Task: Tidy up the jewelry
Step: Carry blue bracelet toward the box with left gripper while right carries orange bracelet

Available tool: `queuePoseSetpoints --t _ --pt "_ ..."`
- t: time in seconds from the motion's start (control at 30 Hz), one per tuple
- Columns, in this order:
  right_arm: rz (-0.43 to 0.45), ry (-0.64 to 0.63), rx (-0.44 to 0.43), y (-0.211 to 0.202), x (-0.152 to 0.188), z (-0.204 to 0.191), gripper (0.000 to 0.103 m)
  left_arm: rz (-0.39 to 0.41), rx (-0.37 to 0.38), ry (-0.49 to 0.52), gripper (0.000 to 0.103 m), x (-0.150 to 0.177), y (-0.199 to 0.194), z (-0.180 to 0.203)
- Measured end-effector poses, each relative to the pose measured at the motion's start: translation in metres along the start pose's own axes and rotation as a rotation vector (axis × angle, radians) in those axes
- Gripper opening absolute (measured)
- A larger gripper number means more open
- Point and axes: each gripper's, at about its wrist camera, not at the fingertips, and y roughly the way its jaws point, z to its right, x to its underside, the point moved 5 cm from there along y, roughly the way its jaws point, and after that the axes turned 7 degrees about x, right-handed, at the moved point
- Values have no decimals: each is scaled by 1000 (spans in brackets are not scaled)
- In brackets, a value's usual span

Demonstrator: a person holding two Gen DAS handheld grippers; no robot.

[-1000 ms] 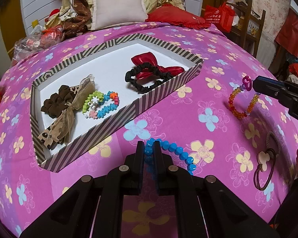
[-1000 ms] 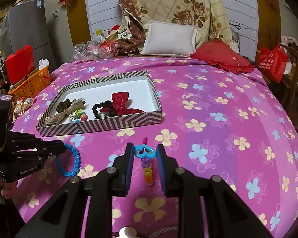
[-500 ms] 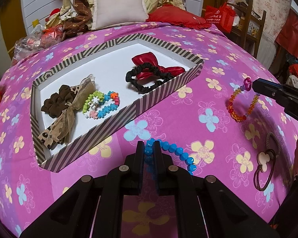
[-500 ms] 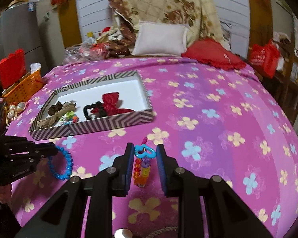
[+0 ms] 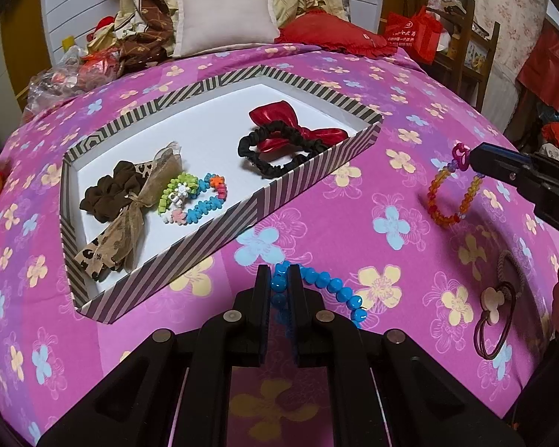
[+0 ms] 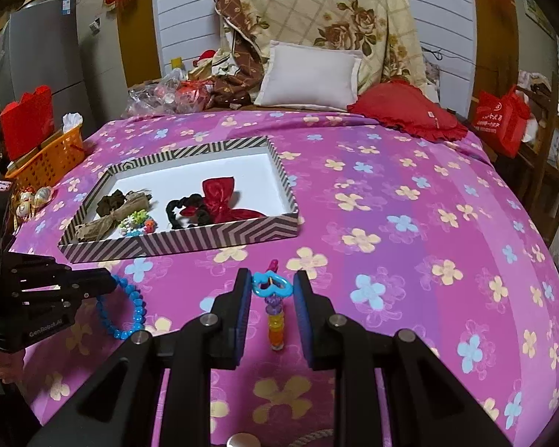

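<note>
My left gripper [image 5: 278, 273] is shut on a blue bead bracelet [image 5: 329, 287], held just above the pink bedspread in front of the striped tray [image 5: 220, 219]; it also shows in the right wrist view [image 6: 125, 307]. My right gripper [image 6: 270, 285] is shut on the blue heart charm of an orange-red bead bracelet [image 6: 275, 329], which hangs below it; in the left wrist view the bracelet [image 5: 452, 195] dangles from the right gripper to the right of the tray. The tray holds a brown scrunchie with a bow [image 5: 121, 201], a colourful bracelet [image 5: 193, 201] and a black scrunchie with a red bow [image 5: 283, 141].
A brown hair tie with a pink charm [image 5: 493, 316] lies on the bedspread at the right. Pillows [image 6: 311, 76] and a red cushion [image 6: 410, 113] lie at the bed's head. An orange basket [image 6: 50, 156] stands left of the bed.
My right gripper has lifted the orange-red bracelet, which now hangs higher off the bedspread. My left gripper has stayed almost still with the blue bracelet.
</note>
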Motion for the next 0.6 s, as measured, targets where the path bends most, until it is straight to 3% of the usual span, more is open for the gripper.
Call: queuePoseSetpoints --t 0.37,0.6 --pt "-4 -6 -5 1 -2 -8 23 17 9 -6 7 -4 -6 -1" --pt "10 -11 -12 -1 -7 -13 23 90 56 -38 7 -17 -25 -4"
